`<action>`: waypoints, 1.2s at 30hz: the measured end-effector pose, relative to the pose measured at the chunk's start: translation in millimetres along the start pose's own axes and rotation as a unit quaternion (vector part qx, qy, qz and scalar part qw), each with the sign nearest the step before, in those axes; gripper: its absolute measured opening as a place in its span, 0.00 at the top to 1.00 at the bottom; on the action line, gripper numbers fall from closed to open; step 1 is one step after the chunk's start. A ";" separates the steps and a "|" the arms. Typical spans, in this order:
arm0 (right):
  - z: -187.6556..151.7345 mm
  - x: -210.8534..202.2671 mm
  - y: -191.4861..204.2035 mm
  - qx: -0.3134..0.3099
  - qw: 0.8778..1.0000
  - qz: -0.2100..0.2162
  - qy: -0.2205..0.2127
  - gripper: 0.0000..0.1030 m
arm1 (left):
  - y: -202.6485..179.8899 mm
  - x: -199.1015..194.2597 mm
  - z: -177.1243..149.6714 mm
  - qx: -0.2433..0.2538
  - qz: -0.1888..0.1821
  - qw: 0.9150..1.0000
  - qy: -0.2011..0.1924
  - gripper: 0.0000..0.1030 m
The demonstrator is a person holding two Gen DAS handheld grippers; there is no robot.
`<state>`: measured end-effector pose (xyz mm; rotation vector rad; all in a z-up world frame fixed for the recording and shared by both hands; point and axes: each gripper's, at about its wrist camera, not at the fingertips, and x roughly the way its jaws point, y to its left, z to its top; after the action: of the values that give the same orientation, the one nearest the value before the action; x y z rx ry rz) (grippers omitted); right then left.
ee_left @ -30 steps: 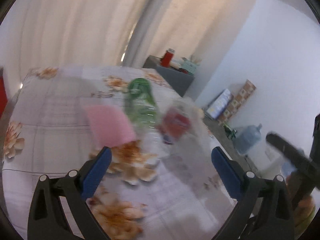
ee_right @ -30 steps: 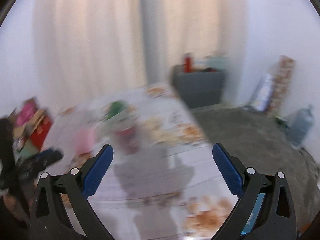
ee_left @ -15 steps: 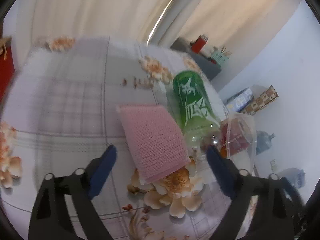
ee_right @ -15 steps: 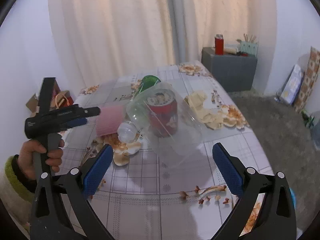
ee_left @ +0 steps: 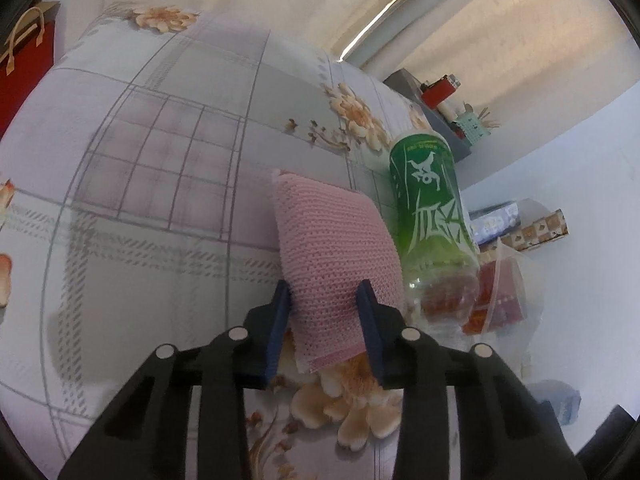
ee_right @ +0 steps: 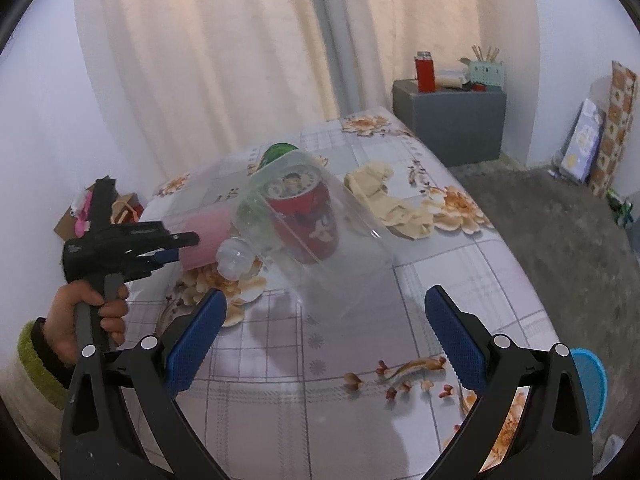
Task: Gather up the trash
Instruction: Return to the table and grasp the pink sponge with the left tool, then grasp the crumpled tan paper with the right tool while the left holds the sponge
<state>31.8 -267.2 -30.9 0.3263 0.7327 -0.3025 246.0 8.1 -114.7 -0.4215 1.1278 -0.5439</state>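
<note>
Table (ee_right: 460, 280) under floral cloth, trash bunched left of centre. Clear plastic tub (ee_right: 320, 240) tipped on its side, red can (ee_right: 308, 220) seen through its wall; inside or just behind, cannot tell. Green bottle (ee_left: 432, 208) lying flat, touching pink knit cloth (ee_left: 336, 248) along its right edge; mostly hidden in right view. Crumpled beige paper (ee_right: 384, 200) farther right. Left gripper (ee_left: 326, 300) narrowed on cloth's near end, apparently to lift it clear. Right gripper (ee_right: 324, 336) spread wide, empty, hovering near tub, probably next pick.
</note>
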 end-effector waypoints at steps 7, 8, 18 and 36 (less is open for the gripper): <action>-1.8 -3.4 -6.5 0.008 1.000 -0.005 0.004 0.07 | 14.1 -40.9 -19.5 0.079 0.021 0.995 0.062 0.69; -2.3 -3.3 -6.1 0.007 1.000 -0.005 0.005 0.07 | 15.6 -46.6 -23.0 0.091 0.029 0.993 0.068 0.67; -6.6 -4.0 9.9 -0.009 1.000 0.007 0.007 0.07 | -5.5 -56.4 -27.6 0.111 0.119 0.987 0.009 0.12; -1.8 3.0 -22.0 -0.003 1.000 -0.012 -0.005 0.07 | -34.2 7.0 -56.5 0.255 0.210 0.944 0.014 0.15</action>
<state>24.5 -287.0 -38.3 0.3094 0.7282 -0.3245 189.3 -25.9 -121.4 0.2745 1.0191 -0.4408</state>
